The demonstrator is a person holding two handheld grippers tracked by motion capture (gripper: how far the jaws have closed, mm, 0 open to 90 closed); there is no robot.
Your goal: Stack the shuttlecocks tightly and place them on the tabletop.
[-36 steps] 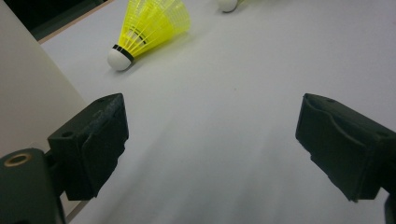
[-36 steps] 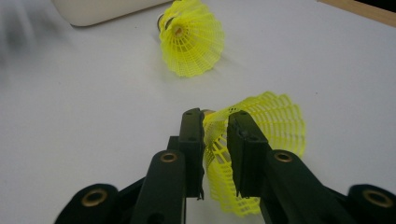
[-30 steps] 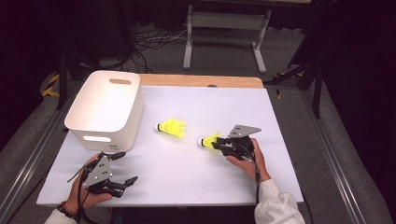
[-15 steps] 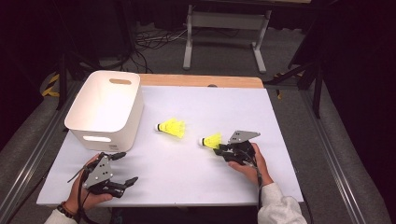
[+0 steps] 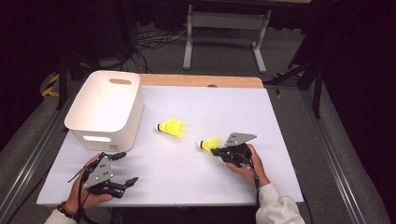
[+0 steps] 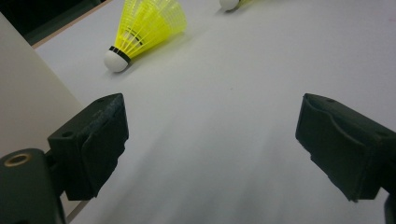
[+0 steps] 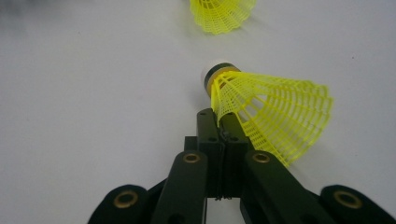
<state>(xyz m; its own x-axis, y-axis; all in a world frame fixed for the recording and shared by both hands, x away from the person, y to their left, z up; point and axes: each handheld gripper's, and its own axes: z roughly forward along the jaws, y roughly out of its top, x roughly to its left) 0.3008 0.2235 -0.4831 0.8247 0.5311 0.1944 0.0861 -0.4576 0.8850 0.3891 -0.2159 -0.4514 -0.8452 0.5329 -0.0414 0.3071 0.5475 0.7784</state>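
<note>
Nearest the person, at about seven o'clock on the white table top (image 5: 196, 182), the left gripper (image 5: 122, 169) rests low in a hand with its jaws spread wide and nothing between them. From its own camera it looks across bare table toward a yellow plastic shuttlecock with a white cork tip (image 6: 142, 30) lying on its side at eleven o'clock ahead, cork toward the gripper.

At about four o'clock the right gripper (image 5: 218, 151) has its jaws pressed together on the mesh skirt of a second yellow plastic shuttlecock (image 7: 261, 109). Its long axis runs roughly straight on from the jaws, cork at the far end, pointing toward nine o'clock across the table. It looks to be held just clear of the surface, though that is hard to tell.

Farther off, at ten o'clock, stands the white plastic bin with handle slots (image 5: 88, 119), open and seemingly empty. It lies well apart from the held shuttlecock, beyond the loose one, so the likely carry runs leftward past it. The left hand is nearer the bin.
</note>
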